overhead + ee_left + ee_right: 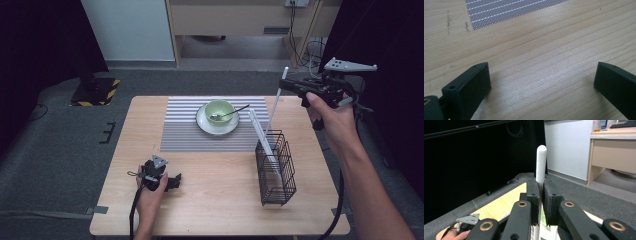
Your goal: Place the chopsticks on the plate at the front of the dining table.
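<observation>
Right tool [286, 84] grips white chopstick [275, 107] above wire basket [276, 170]

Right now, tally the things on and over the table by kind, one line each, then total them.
White sticks: 2, one clamped in the right gripper, one leaning in the rack
Wire rack: 1
Green bowl: 1
White plate: 1
Spoon: 1
Striped mat: 1
Total: 7
</observation>
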Motion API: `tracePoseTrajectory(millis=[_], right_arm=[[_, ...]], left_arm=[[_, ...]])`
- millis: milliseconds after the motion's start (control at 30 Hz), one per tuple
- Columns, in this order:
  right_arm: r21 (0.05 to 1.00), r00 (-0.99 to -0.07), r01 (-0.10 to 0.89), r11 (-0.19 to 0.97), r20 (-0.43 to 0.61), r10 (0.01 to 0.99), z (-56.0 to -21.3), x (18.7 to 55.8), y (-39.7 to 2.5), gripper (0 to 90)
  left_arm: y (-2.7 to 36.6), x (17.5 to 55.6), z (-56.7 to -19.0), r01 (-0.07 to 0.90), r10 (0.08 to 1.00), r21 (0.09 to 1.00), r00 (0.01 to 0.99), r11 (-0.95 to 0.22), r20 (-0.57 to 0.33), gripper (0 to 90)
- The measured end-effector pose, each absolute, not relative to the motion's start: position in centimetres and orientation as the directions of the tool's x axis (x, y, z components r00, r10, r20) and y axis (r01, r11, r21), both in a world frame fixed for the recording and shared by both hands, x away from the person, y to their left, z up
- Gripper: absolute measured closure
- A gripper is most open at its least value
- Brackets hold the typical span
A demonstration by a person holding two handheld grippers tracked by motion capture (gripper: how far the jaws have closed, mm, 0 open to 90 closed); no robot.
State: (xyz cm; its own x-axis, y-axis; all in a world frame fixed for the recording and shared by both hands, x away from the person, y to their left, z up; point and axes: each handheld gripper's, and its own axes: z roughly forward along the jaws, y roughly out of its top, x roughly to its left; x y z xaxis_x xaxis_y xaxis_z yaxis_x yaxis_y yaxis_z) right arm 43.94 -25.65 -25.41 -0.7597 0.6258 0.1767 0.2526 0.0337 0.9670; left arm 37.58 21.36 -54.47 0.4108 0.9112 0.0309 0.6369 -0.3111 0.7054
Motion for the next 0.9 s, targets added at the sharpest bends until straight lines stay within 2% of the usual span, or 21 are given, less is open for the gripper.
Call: tracePoseTrajectory(millis=[600,900], right_arm=[[0.968,-0.811,0.248,0.043,0.183,0.556,-25.5,43.9,-21.8,84.4],[0.967,-0.826,0.251,0.049,0.188,0.532,-26.5,44.9,-20.2,84.3]], left_arm=[[21.4,37.5,-54.5,0.636,0.911,0.706,0.412,-0.312,0.031,0.1],[19.8,37.1,-53.6,0.559,0.881,0.751,0.469,-0.351,0.062,2.9]])
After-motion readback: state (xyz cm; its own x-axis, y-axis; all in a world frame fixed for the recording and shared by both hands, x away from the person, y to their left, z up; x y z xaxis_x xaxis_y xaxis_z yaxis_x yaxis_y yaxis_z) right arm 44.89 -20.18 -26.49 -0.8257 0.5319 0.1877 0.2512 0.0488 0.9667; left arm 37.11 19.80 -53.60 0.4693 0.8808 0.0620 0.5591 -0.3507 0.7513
